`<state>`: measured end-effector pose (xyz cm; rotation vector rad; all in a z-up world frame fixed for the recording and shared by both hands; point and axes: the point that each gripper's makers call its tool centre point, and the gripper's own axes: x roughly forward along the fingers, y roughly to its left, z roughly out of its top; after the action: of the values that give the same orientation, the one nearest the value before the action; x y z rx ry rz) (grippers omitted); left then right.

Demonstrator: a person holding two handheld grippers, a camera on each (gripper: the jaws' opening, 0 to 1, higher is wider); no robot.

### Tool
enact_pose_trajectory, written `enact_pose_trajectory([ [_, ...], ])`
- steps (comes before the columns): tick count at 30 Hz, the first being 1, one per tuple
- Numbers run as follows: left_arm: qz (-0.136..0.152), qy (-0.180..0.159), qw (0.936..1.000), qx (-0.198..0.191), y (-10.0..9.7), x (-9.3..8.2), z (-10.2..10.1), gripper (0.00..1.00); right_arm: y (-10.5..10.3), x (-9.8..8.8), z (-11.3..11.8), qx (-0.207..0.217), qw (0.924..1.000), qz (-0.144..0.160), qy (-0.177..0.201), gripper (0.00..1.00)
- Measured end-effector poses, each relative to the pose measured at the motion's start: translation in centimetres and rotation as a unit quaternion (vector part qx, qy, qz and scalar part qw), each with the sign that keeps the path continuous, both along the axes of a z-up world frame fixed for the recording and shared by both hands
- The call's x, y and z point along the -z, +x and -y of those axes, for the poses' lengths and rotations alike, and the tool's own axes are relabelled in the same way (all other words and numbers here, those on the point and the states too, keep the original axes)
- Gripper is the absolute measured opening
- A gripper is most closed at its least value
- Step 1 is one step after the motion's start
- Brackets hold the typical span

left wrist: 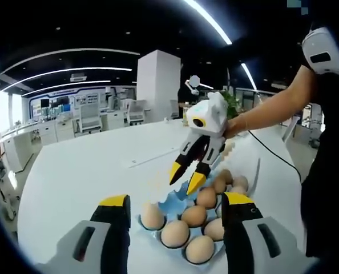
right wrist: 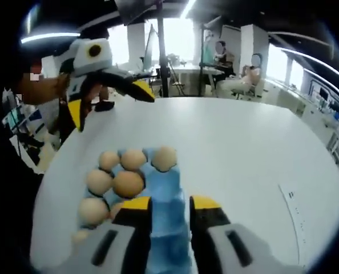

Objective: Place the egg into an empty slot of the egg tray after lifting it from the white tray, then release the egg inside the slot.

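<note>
Both claws hang above the blue egg tray (left wrist: 184, 197) with jaws parted and nothing between them. At the bottom of the left gripper view, the left gripper (left wrist: 175, 208) frames the tray's nearest eggs (left wrist: 175, 233) between its yellow-tipped jaws; further up, at frame centre, the right gripper (left wrist: 188, 174) points down at the tray's far edge, also spread and empty, held by a person's hand (left wrist: 233, 127). In the right gripper view that same claw (right wrist: 169, 206) rises from the bottom edge over bare blue slots (right wrist: 166, 194), with filled slots (right wrist: 121, 171) to their left and the left gripper (right wrist: 109, 94) at upper left. No egg is held, and I cannot pick out a white tray with any certainty — a pale rim (left wrist: 255, 171) beside the eggs at centre right of the left gripper view may be it. As I judge it, the main risk is crowding: the two claws sit near each other over tightly packed eggs, so a careless descent could knock or crack a seated egg. A hard squeeze could break the shell, a loose one could drop it onto the white table (left wrist: 89, 165) — and letting go before the egg sits fully in a slot could tip it against its neighbours.
</note>
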<state>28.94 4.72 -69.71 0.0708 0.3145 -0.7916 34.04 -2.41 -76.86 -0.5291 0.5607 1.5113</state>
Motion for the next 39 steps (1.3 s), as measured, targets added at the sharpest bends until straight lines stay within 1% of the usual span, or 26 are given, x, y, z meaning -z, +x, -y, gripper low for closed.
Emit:
enact_pose_trajectory([
  [1, 0.001, 0.001, 1.0, 0.0, 0.0, -0.1, 0.0, 0.65, 0.0, 0.0, 0.1, 0.0, 1.0, 0.0, -0.001, 0.26],
  [2, 0.002, 0.001, 1.0, 0.001, 0.0, -0.1, 0.0, 0.65, 0.2, 0.1, 0.7, 0.002, 1.0, 0.006, -0.005, 0.26],
  [7, 0.004, 0.0, 1.0, 0.003, 0.1, -0.3, 0.1, 0.65, 0.5, 0.1, 2.3, 0.016, 0.9998, 0.003, -0.008, 0.26],
  [10, 0.004, 0.002, 1.0, 0.004, 0.1, -0.3, 0.2, 0.65, 0.6, 0.1, 3.3, 0.021, 0.9996, 0.011, -0.012, 0.26],
  [14, 0.006, 0.001, 1.0, 0.005, 0.2, -0.4, 0.4, 0.65, 1.0, 0.2, 4.7, 0.037, 0.9992, 0.007, -0.015, 0.26],
  [23, 0.006, -0.002, 0.9999, 0.013, 0.2, -0.4, 1.1, 0.65, 1.1, 0.9, 7.0, 0.052, 0.9982, 0.005, -0.029, 0.26],
  [30, 0.005, -0.002, 0.9999, 0.013, 0.3, -0.4, 1.1, 0.65, 1.3, 0.8, 9.0, 0.068, 0.9971, 0.006, -0.033, 0.26],
  [39, 0.005, -0.002, 0.9999, 0.016, 0.3, -0.4, 1.5, 0.65, 1.8, 1.1, 12.7, 0.095, 0.9942, 0.008, -0.05, 0.26],
])
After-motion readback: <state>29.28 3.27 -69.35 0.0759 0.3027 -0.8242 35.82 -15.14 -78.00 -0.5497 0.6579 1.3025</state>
